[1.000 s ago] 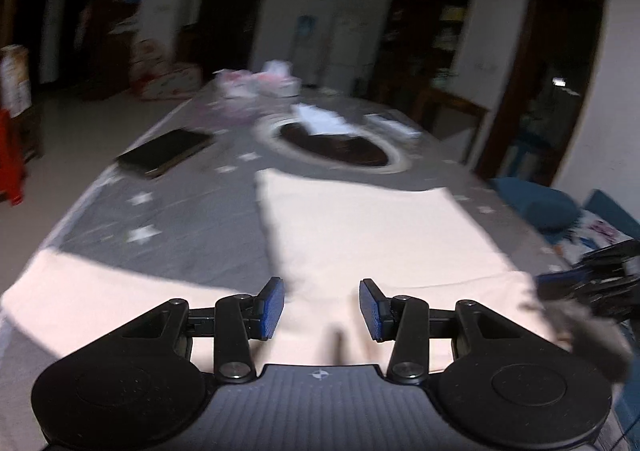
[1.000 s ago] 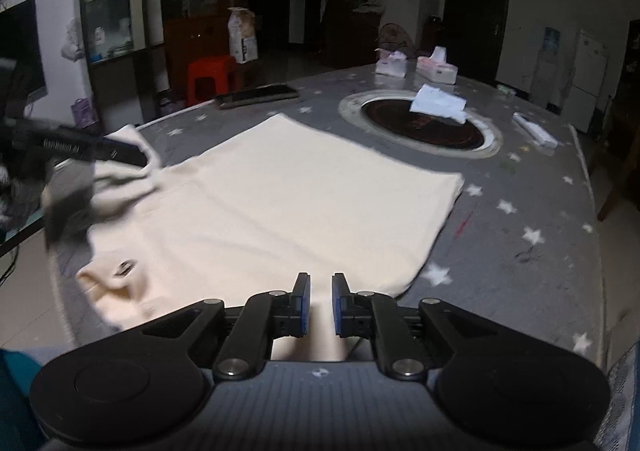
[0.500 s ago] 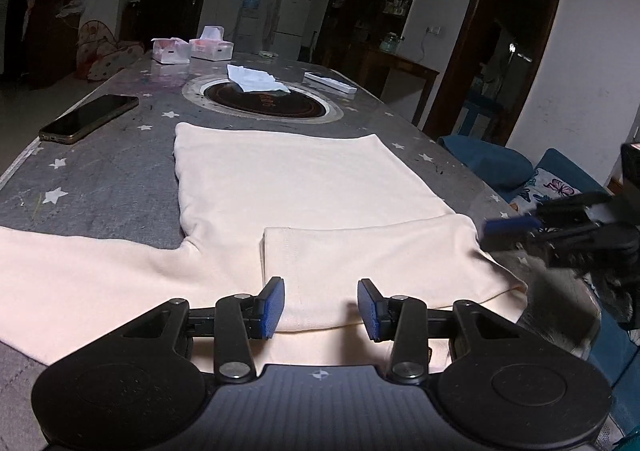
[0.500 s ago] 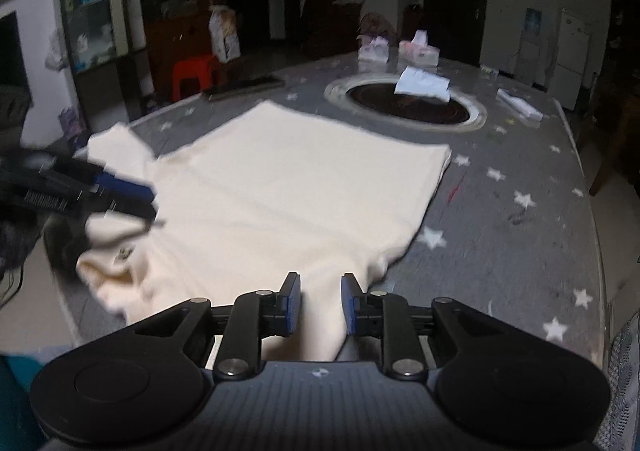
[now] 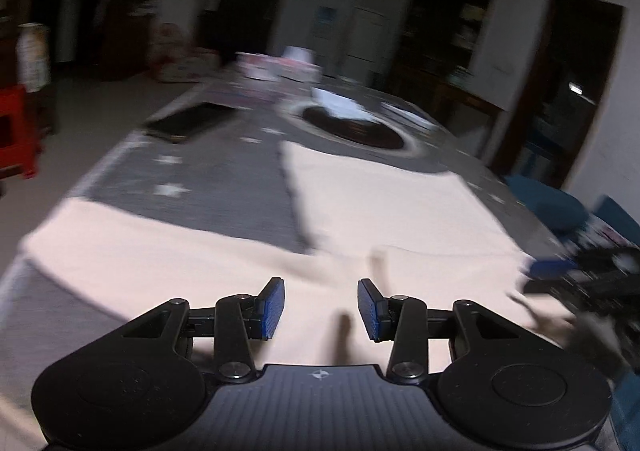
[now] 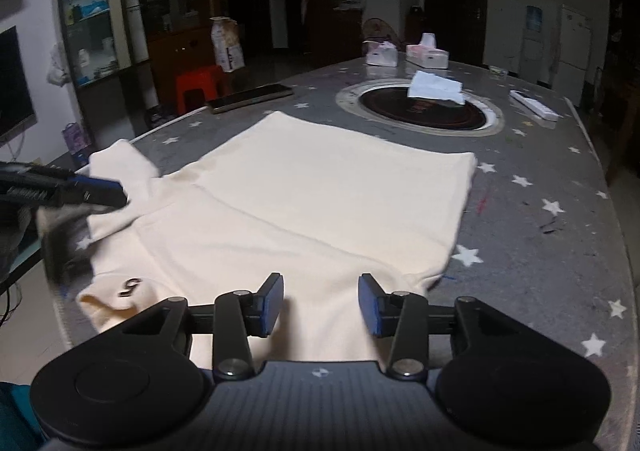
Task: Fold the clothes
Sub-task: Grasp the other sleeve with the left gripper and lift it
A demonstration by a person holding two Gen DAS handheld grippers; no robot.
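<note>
A cream long-sleeved shirt (image 6: pixel 320 195) lies flat on the grey star-patterned table (image 6: pixel 540 251); it also shows in the blurred left wrist view (image 5: pixel 380 207). One sleeve is folded across the body, the other sleeve (image 5: pixel 132 243) stretches out to the left. My right gripper (image 6: pixel 321 301) is open and empty just above the shirt's near edge. My left gripper (image 5: pixel 321 307) is open and empty over the shirt near the collar. The left gripper's fingers (image 6: pixel 92 187) show at the left edge of the right wrist view, next to the outstretched sleeve.
A round dark hotplate (image 6: pixel 420 107) is set in the table beyond the shirt, with a white cloth (image 6: pixel 434 87) on it. A phone (image 6: pixel 252 97) lies at the far left, two tissue boxes (image 6: pixel 426 53) at the back, a red stool (image 6: pixel 198 85) off the table.
My right gripper has opened wide and let go of the shirt sleeve, which now lies folded on the body. My left gripper has stayed open and swung quickly, blurring its view.
</note>
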